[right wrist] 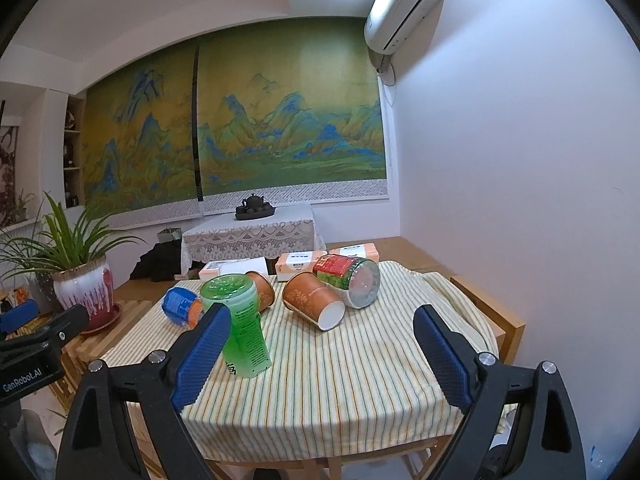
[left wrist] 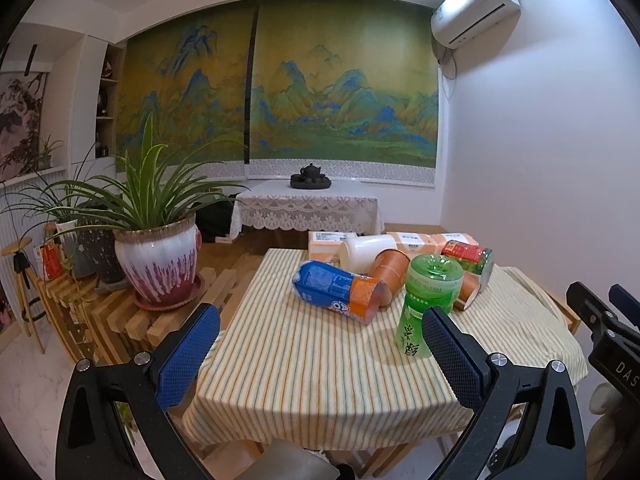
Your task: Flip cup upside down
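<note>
A translucent green cup (left wrist: pixel 430 300) (right wrist: pixel 240 328) stands on the striped tablecloth (left wrist: pixel 320 380) (right wrist: pixel 340 392), its lettering reading upside down. Lying on their sides behind it are a blue and orange cup (left wrist: pixel 336 292) (right wrist: pixel 180 304), brown paper cups (left wrist: pixel 390 268) (right wrist: pixel 312 300), a white cup (left wrist: pixel 364 252) and a red and green cup (left wrist: pixel 468 258) (right wrist: pixel 348 280). My left gripper (left wrist: pixel 320 344) (right wrist: pixel 44 318) is open at the near table edge, its right finger just in front of the green cup. My right gripper (right wrist: pixel 324 340) (left wrist: pixel 600 292) is open too, the green cup just inside its left finger.
Tissue packs (left wrist: pixel 332 240) (right wrist: pixel 308 260) lie at the table's far edge. A potted plant (left wrist: pixel 160 268) (right wrist: pixel 82 288) sits on a slatted wooden stand to the left. Farther back is a lace-covered low table (left wrist: pixel 304 204) with a dark tea set. A white wall is close on the right.
</note>
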The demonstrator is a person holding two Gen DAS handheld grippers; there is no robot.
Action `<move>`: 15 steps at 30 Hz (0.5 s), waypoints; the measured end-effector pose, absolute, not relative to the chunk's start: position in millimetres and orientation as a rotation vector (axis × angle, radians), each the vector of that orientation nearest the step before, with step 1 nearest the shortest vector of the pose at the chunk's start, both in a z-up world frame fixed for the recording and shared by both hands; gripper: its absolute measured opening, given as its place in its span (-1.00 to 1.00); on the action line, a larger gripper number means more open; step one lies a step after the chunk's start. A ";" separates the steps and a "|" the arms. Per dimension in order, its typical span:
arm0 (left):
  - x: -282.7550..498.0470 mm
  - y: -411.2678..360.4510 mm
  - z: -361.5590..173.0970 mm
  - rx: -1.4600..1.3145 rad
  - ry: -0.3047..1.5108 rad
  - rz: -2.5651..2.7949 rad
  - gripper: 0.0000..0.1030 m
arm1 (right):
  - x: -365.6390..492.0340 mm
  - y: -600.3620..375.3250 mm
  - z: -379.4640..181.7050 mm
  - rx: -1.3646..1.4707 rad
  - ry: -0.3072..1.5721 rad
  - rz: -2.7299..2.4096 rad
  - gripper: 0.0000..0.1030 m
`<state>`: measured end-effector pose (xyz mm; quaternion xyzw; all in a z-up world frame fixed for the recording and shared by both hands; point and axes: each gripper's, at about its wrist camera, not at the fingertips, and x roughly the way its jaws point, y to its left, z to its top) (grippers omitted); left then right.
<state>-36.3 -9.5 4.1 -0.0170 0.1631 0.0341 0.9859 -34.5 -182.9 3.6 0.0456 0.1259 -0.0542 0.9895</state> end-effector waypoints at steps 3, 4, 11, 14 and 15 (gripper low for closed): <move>-35.9 -10.9 3.4 -0.030 0.329 0.070 0.99 | -34.2 -184.3 2.4 0.093 0.253 -0.112 0.75; -35.1 -11.3 3.1 -0.028 0.331 0.070 0.99 | -34.0 -184.6 2.0 0.092 0.253 -0.112 0.76; -31.2 -13.1 1.4 -0.020 0.341 0.076 0.99 | -31.7 -185.9 -0.6 0.082 0.258 -0.115 0.76; -30.4 -13.0 0.9 -0.020 0.340 0.080 0.99 | -31.7 -186.5 -1.4 0.080 0.257 -0.116 0.76; -29.9 -12.9 0.6 -0.021 0.340 0.080 0.99 | -31.7 -186.5 -1.5 0.080 0.256 -0.117 0.76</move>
